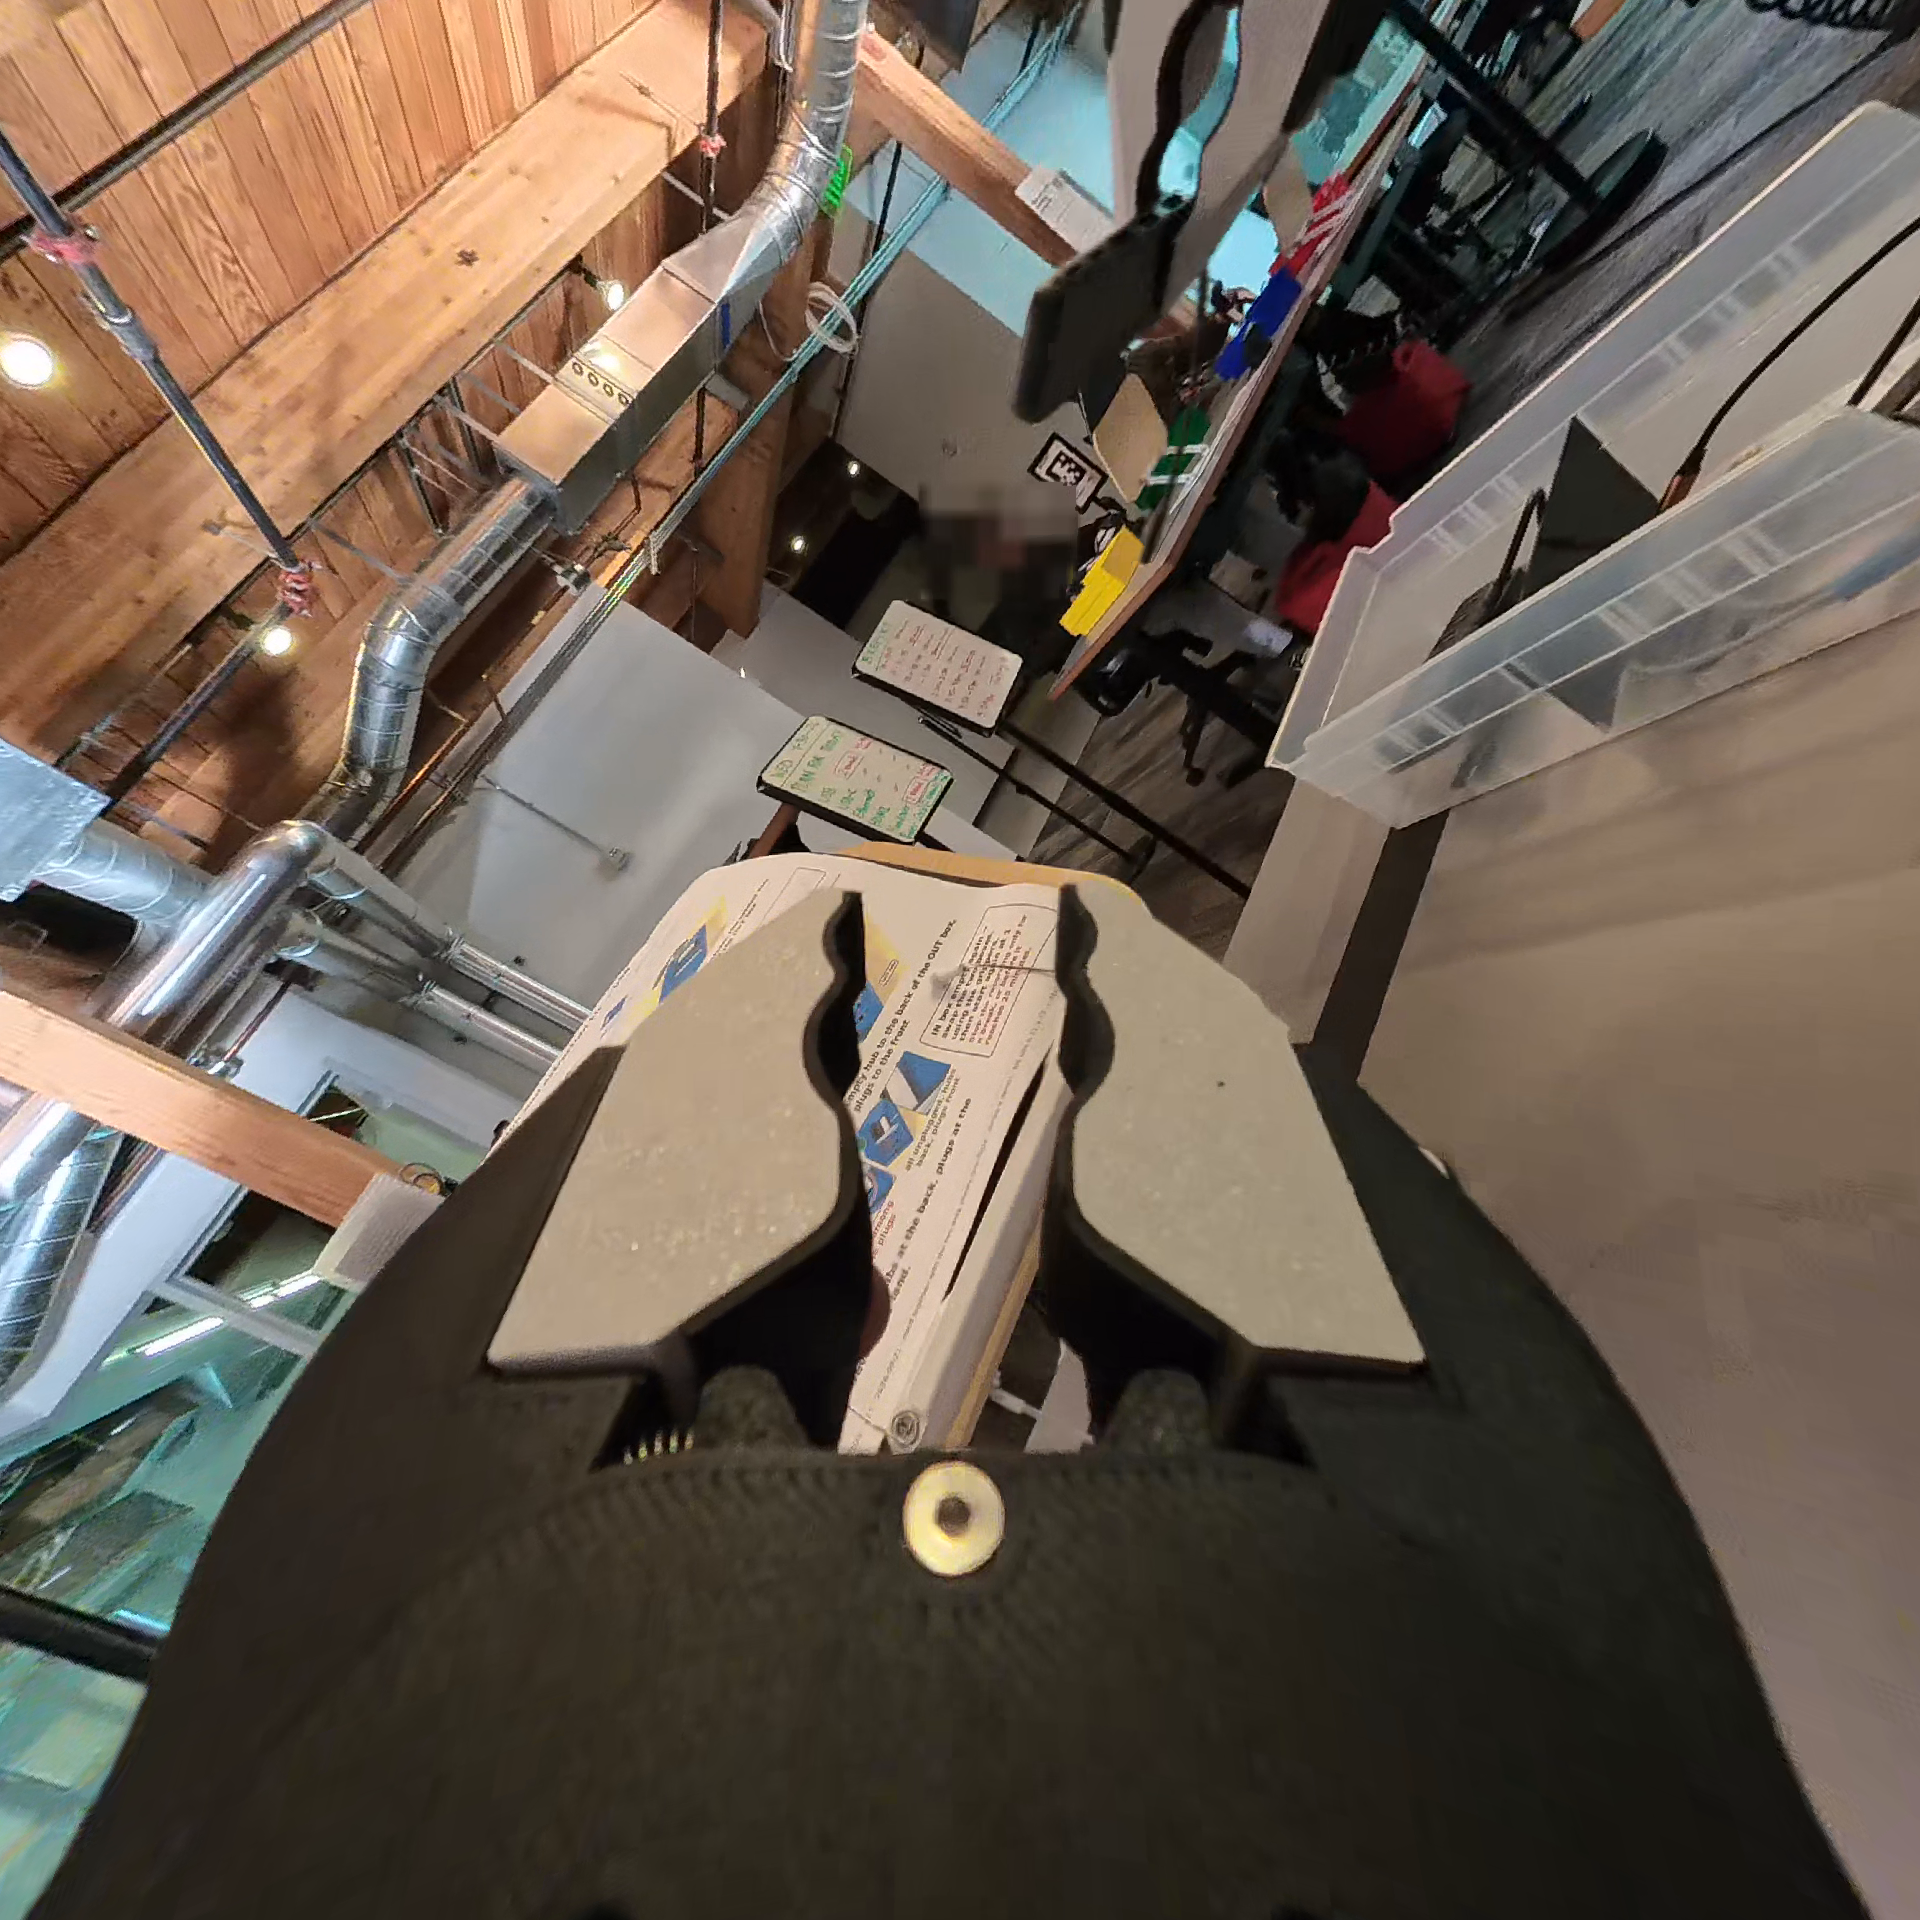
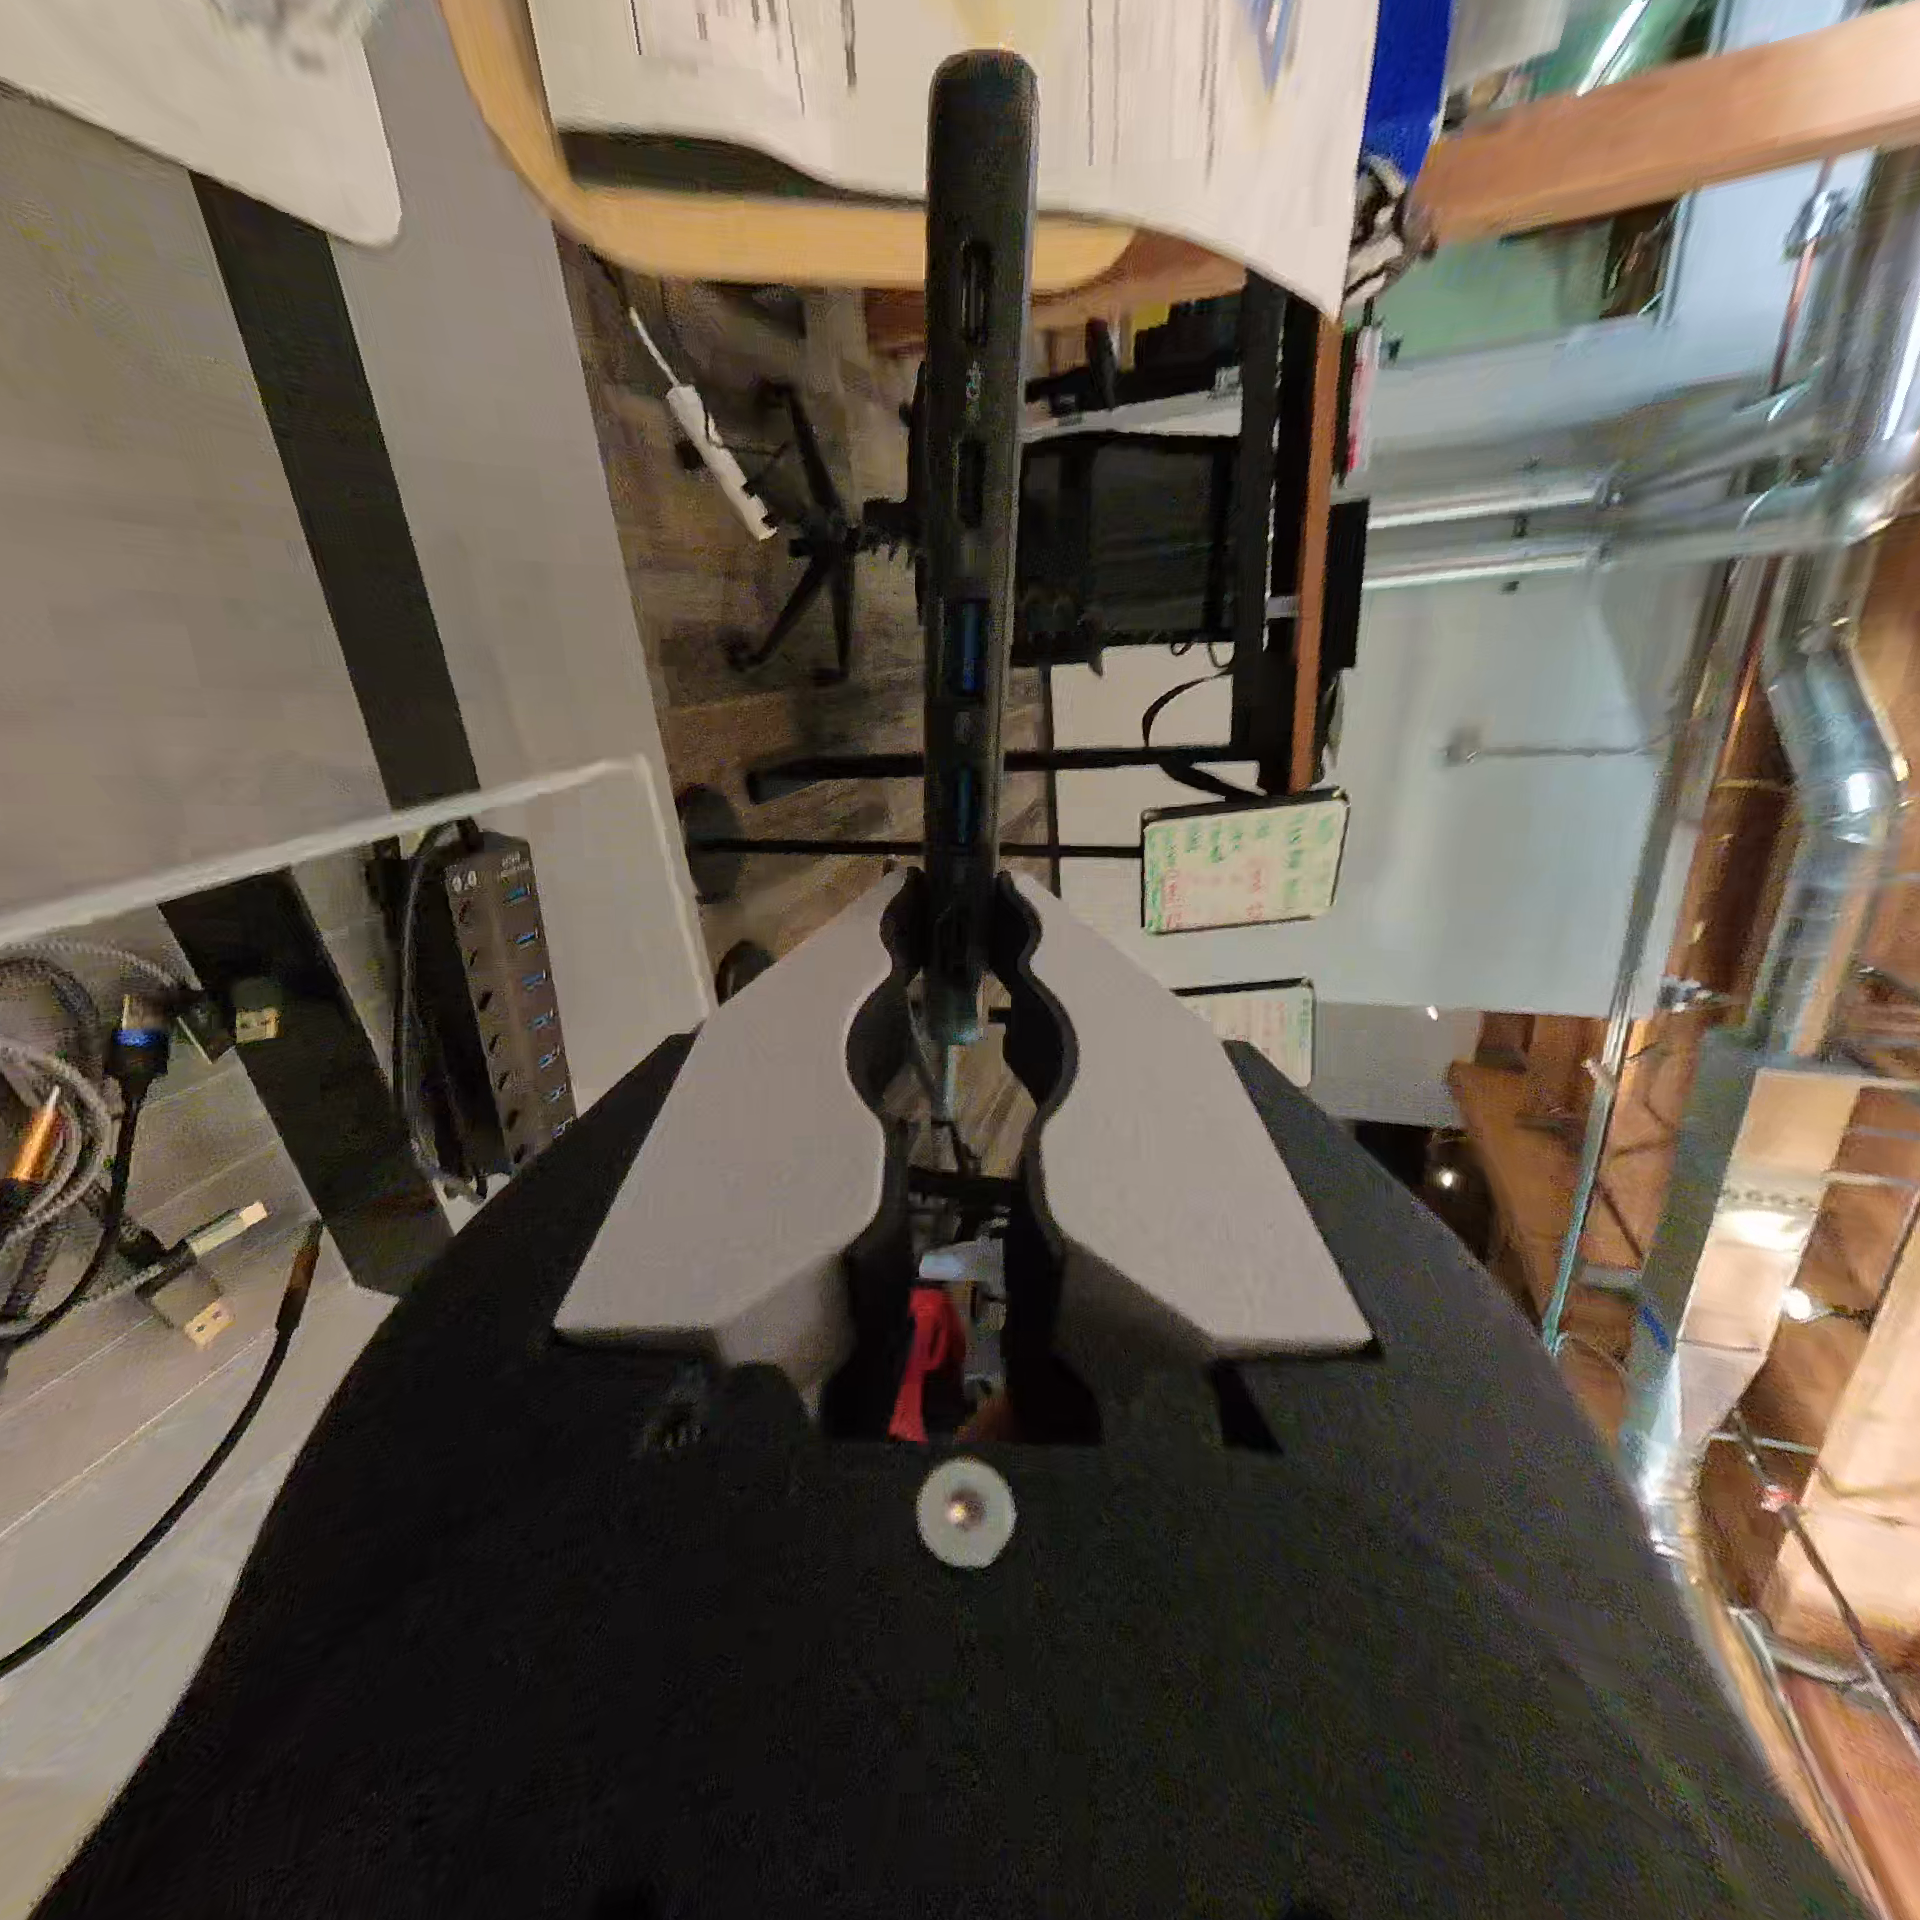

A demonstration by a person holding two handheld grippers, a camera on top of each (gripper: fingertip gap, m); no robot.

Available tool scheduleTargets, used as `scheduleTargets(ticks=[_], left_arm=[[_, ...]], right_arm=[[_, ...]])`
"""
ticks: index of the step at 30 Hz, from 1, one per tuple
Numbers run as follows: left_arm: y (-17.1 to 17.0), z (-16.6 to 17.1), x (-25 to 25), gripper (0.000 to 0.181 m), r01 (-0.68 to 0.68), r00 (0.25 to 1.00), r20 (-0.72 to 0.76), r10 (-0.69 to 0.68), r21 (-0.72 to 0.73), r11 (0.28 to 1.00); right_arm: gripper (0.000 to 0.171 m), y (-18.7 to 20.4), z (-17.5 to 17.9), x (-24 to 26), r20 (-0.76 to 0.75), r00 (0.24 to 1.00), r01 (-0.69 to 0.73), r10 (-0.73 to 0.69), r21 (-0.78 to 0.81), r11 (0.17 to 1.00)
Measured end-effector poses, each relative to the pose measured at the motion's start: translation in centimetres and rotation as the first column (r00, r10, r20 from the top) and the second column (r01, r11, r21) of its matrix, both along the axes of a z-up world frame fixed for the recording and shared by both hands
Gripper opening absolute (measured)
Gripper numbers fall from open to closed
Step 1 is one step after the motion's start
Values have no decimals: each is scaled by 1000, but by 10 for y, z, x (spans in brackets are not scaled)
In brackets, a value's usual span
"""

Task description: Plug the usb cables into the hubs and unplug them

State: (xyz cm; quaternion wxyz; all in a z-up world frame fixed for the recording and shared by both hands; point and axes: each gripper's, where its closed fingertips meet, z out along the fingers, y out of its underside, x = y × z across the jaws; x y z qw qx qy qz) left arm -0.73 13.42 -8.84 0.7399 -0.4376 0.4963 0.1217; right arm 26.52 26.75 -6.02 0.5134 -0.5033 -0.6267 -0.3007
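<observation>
Above the pale counter (image 2: 156, 520), the right claw (image 2: 961, 914) gripped one end of a slim black hub (image 2: 977, 436), which might pivot loose from so short a hold. The left claw (image 1: 961, 935) hung released, empty. Loose USB cables (image 2: 156, 1278) lay in a clear bin (image 2: 343, 831); ducts crossed the timber ceiling.

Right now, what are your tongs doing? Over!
Left tongs open, holding nothing. Right tongs shut on black hub, its ports empty. Loose cables and second hub in clear bin. Nothing blocking.
</observation>
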Motion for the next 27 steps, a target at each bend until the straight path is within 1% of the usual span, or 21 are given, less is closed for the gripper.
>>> scheduleTargets(ticks=[2,5,8,11,16,22,25,27], left_arm=[[2,-3,0,33,-13,1000,-19,13,9,1000],[5,-7,1,32,-15,999,-30,15,2,1000],[8,-11,0,31,-20,999,-40,20,-1,1000],[12,-15,-1,31,-30,998,-53,30,-5,1000],[17,-24,2,30,-32,997,-73,31,-21,999],[20,-34,6,30,-34,994,-107,31,-32,999],[21,-36,6,30,-34,993,-115,29,-38,999],[21,-37,6,30,-35,992,-121,30,-40,999]], right_arm=[[10,21,-23,28,-2,998,55,-55,-54,997],[10,48,-68,58,42,992,123,-119,-115,986],[10,62,-112,72,79,988,145,-132,-180,973],[10,72,-142,82,89,987,155,-137,-237,959],[10,85,-176,97,134,976,207,-174,-298,932],[10,94,-212,106,276,944,274,-181,-353,895],[11,98,-223,106,294,939,290,-177,-402,869],[12,97,-226,105,270,944,301,-190,-467,832]])
